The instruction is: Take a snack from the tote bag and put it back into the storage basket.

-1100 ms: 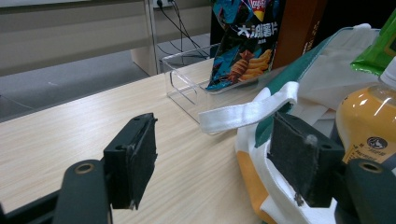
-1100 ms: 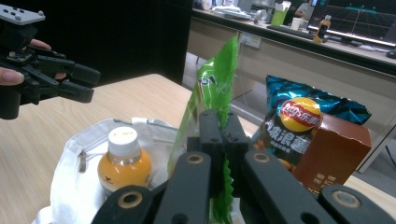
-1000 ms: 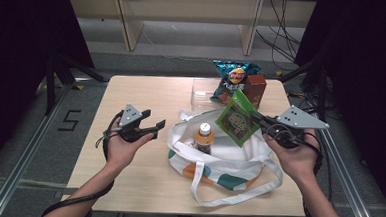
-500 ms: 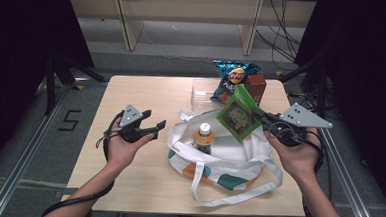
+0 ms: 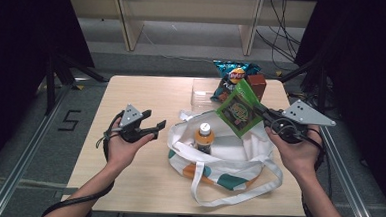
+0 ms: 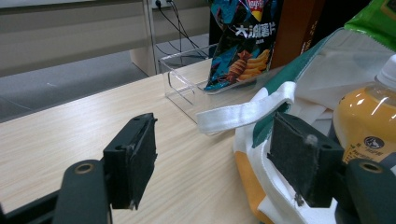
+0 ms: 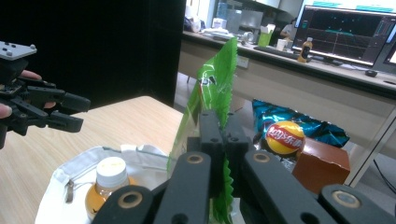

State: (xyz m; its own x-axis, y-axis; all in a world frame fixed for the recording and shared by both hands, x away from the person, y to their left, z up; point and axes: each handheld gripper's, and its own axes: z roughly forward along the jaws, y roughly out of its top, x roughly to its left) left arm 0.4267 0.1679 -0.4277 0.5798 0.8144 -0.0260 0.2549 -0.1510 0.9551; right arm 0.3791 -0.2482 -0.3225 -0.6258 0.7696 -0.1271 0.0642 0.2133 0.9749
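A green snack packet hangs in the air above the right part of a white tote bag, pinched at its edge by my right gripper, which is shut on it. In the right gripper view the packet rises edge-on from between the closed jaws of that gripper. An orange drink bottle stands upright inside the bag. My left gripper is held open to the left of the bag, with nothing between its pads.
At the table's far side a blue chip bag leans on a clear plastic box, with a brown carton beside it. The bag's white straps trail toward the near edge. Bare tabletop lies at the left.
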